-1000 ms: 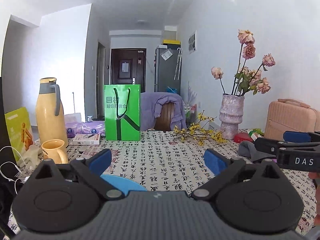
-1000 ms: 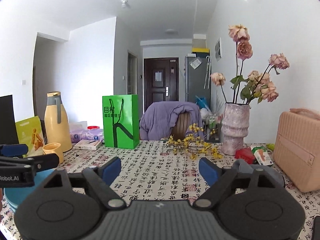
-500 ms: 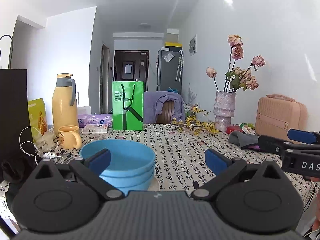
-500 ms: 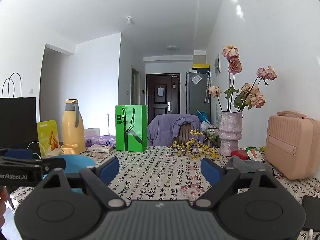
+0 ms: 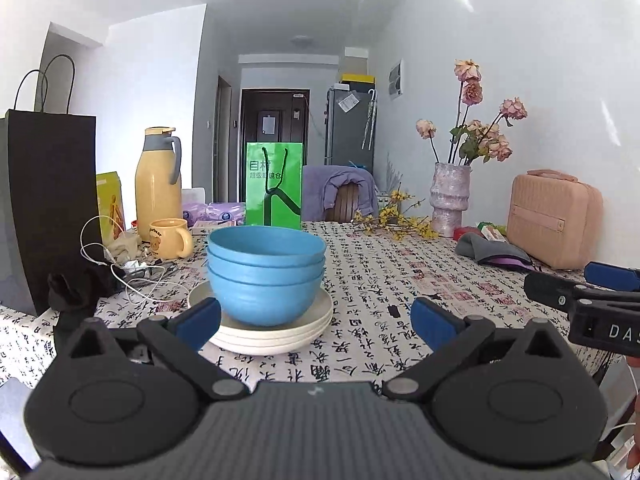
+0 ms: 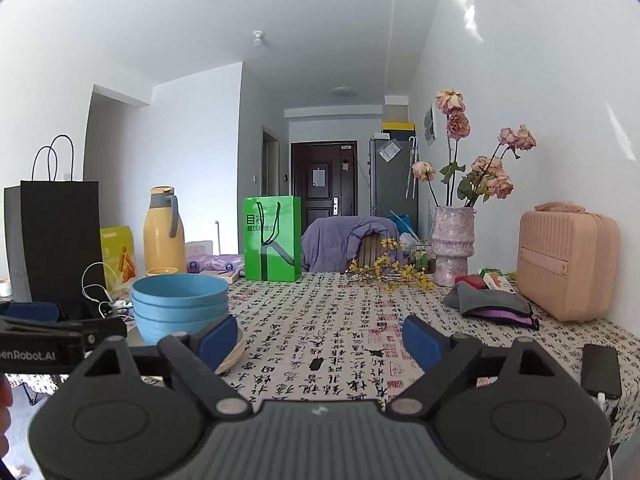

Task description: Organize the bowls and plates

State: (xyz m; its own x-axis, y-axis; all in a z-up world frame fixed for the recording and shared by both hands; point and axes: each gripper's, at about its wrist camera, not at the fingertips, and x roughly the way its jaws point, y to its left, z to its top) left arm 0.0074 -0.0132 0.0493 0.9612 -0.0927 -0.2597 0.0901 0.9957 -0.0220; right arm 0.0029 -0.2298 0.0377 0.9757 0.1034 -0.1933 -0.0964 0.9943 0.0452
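Three nested blue bowls (image 5: pixel 266 270) stand on a stack of cream plates (image 5: pixel 276 332) on the patterned tablecloth, in front of my left gripper (image 5: pixel 314 322), which is open and empty, a little back from the stack. In the right wrist view the blue bowls (image 6: pixel 180 306) and the cream plates (image 6: pixel 234 354) are at the left. My right gripper (image 6: pixel 320 336) is open and empty, to the right of the stack, over the cloth.
A yellow mug (image 5: pixel 170 238), yellow flask (image 5: pixel 158 188), black bag (image 5: pixel 48 208) and white cables (image 5: pixel 120 272) lie left. A green bag (image 5: pixel 274 184), vase (image 5: pixel 448 200), grey cloth (image 5: pixel 488 252) and pink case (image 5: pixel 554 218) stand behind and right. A phone (image 6: pixel 600 370) lies near the right edge.
Both grippers have pulled back and risen away from the table. The bowl and plate stack, earlier mostly hidden under my left gripper, now shows in full. Both stay open.
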